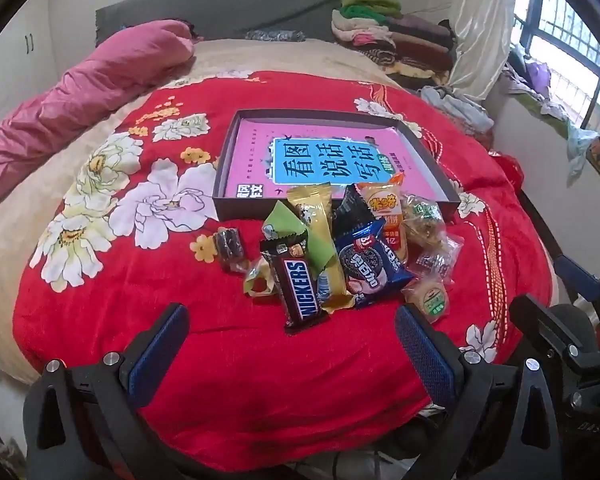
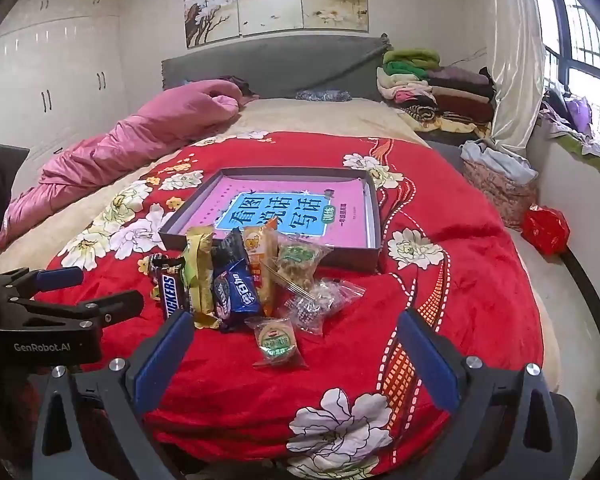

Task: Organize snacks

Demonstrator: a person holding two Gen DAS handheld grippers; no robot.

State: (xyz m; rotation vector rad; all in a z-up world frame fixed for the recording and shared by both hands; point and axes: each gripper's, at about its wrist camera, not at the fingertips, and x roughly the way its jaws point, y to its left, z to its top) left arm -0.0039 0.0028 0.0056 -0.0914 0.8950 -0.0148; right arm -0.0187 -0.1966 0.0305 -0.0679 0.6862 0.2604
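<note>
Both claws hang over the near edge of the red blanket [image 1: 112,304], jaws wide apart, nothing between them: left claw [image 1: 292,354], right claw [image 2: 296,360]. Snack pile [image 1: 340,256] sits on the blanket touching the near wall of the box [image 1: 226,160], none inside it; Snickers [image 1: 302,292] and Oreo pack [image 1: 370,268] lie at the front, a round green-label cake [image 2: 278,342] just before the right claw. One dark candy [image 1: 230,246] lies apart, left of the pile.
</note>
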